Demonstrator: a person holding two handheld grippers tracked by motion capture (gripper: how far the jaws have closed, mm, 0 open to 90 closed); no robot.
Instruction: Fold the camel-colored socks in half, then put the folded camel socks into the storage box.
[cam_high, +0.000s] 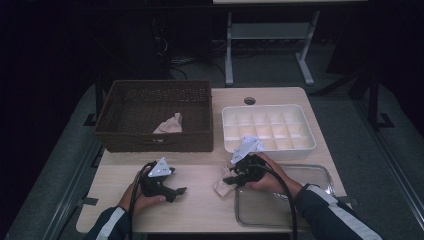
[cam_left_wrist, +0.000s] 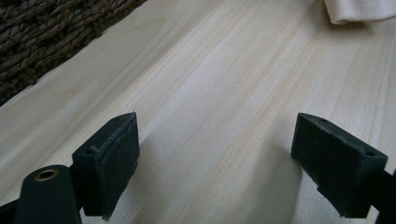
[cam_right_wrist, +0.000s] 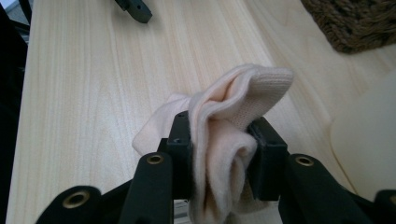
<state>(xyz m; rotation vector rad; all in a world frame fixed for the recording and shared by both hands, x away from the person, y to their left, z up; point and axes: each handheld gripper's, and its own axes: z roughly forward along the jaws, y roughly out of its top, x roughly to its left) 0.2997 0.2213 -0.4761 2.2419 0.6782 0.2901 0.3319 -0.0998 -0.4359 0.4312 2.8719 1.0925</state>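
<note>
A pale pink sock is bunched up between the pads of my right gripper, which is shut on it. In the high view that gripper holds the sock just over the wooden table, at the left edge of a clear tray. My left gripper hovers low over the table's front left. Its jaws stand wide open over bare wood with nothing between them. The sock's edge shows at the top right of the left gripper view.
A dark wicker basket at the back left holds another pale sock. A white compartment box stands at the back right. A clear glass tray lies at the front right under the right hand.
</note>
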